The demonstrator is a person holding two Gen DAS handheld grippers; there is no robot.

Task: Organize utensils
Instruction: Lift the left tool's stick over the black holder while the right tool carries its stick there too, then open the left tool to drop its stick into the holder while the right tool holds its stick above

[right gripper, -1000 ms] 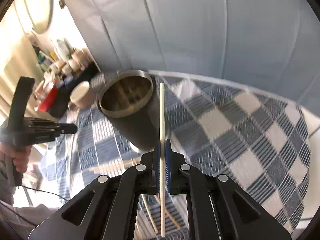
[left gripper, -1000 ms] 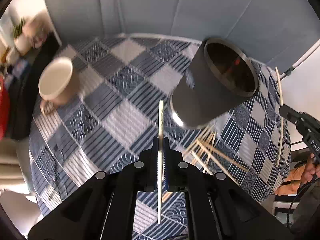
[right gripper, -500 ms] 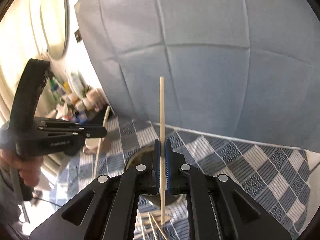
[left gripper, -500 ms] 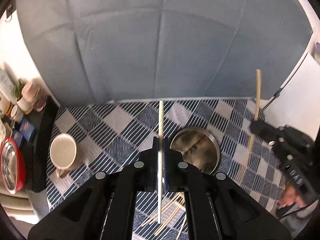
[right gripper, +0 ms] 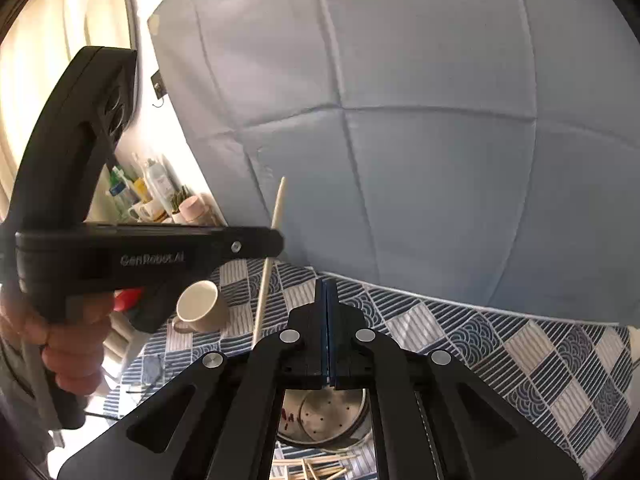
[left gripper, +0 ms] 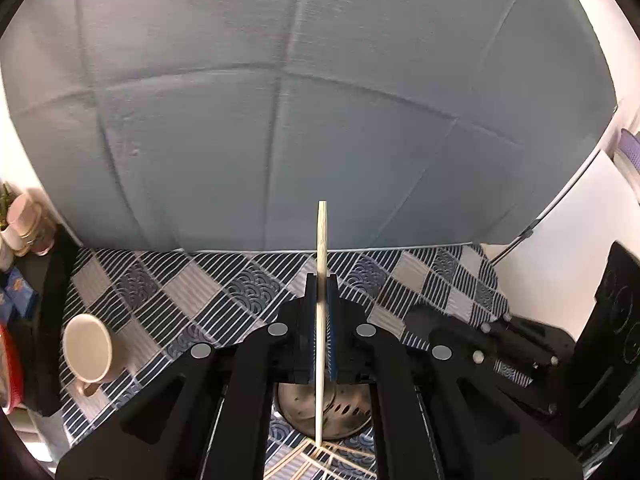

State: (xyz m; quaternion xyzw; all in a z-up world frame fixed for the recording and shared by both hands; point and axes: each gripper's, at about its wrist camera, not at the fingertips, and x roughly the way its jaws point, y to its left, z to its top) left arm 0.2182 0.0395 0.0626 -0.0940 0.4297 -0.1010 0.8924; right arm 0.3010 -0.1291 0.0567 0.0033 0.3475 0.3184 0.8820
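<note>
The left tongs [left gripper: 321, 280] are clamped on one chopstick [left gripper: 321, 320], which stands upright between the blue pads with its top above them and its lower end hanging over the open metal holder [left gripper: 340, 408] beneath. The right tongs [right gripper: 326, 284] are pressed fully together with nothing between them. Directly below the right tongs sits the same holder [right gripper: 328, 416], its perforated bottom visible; whether any chopsticks lie inside cannot be told from here. Loose chopsticks [right gripper: 316, 466] lie scattered on the checked tablecloth [right gripper: 500, 344] of the table, on the near side of the holder. Ahead and to the left of both tongs a cream mug [right gripper: 199, 304] lies tipped on the cloth, its mouth facing the cameras. In the right wrist view the left tongs appear on the left, gripped by a hand [right gripper: 64, 344], the chopstick slanting up past their tip.
</note>
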